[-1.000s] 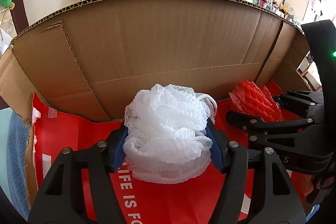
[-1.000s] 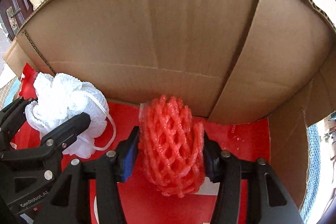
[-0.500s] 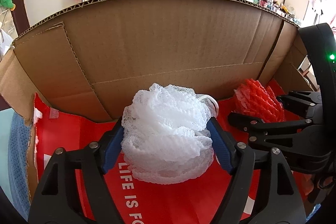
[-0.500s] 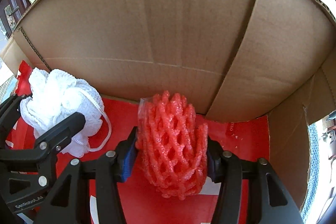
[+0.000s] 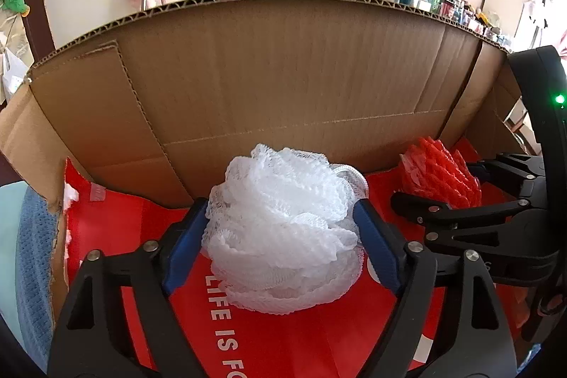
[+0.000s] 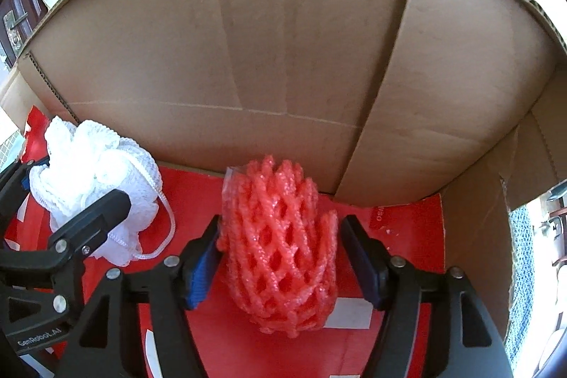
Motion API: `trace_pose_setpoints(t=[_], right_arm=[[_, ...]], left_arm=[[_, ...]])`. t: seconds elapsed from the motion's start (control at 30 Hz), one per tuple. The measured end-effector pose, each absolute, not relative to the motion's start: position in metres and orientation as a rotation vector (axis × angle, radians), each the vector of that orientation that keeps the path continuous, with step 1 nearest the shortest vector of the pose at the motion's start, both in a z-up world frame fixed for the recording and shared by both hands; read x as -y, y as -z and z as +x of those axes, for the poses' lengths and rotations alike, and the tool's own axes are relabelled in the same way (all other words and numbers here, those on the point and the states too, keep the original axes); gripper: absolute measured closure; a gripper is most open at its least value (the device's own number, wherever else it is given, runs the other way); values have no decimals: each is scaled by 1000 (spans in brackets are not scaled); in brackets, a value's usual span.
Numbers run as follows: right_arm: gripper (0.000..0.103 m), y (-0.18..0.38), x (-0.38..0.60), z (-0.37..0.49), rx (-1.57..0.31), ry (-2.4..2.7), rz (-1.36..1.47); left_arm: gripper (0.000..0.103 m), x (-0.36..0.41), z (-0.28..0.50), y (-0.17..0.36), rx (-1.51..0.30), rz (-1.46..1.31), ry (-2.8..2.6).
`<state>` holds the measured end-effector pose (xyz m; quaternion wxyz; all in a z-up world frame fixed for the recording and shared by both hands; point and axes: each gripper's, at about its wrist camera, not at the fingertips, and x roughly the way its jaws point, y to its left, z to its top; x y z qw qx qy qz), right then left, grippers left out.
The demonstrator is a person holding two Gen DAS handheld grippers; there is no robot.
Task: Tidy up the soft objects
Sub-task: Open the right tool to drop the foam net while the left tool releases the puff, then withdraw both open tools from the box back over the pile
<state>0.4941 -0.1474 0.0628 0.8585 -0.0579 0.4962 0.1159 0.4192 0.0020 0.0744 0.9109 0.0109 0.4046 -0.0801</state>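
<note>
Box (image 5: 248,87) fills both views, cardboard walls with a red sheet (image 5: 117,225) on the floor. White pouf (image 5: 283,229) sits center of the left wrist view between the left gripper (image 5: 280,236) pads, jaws opening, fluff just brushing the blue pads. Red net (image 6: 280,254) stands center-bottom of the right wrist view inside the right gripper (image 6: 280,254), also opening: the right pad is clear of it, the left one barely touching. Both rest on the sheet near the back wall.

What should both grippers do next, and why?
Probably lift both straight up out of the cardboard box. The white mesh bath sponge and red foam net rest on its red floor, and both grippers' jaws are opening.
</note>
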Motion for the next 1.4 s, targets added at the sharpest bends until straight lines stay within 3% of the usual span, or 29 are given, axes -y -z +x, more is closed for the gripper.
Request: trace_pose_setpoints(t=[0.43,0.53,1.03,1.4], right_arm=[[28,-89,157,490,-1006,-239,-94],[28,-96,163,486,-992,-237,-84],[22,-144,173,435,-877,-240,-55],[7,-187,184,353,-700,-261,-42]], left_arm=[[21,-7,405,-88,-807,8,152],[14,-9,400,-94,-791,4,152],[10,-17,347,-144,-678,-30,168],[4,-15,268,-179,-519,-14,163]])
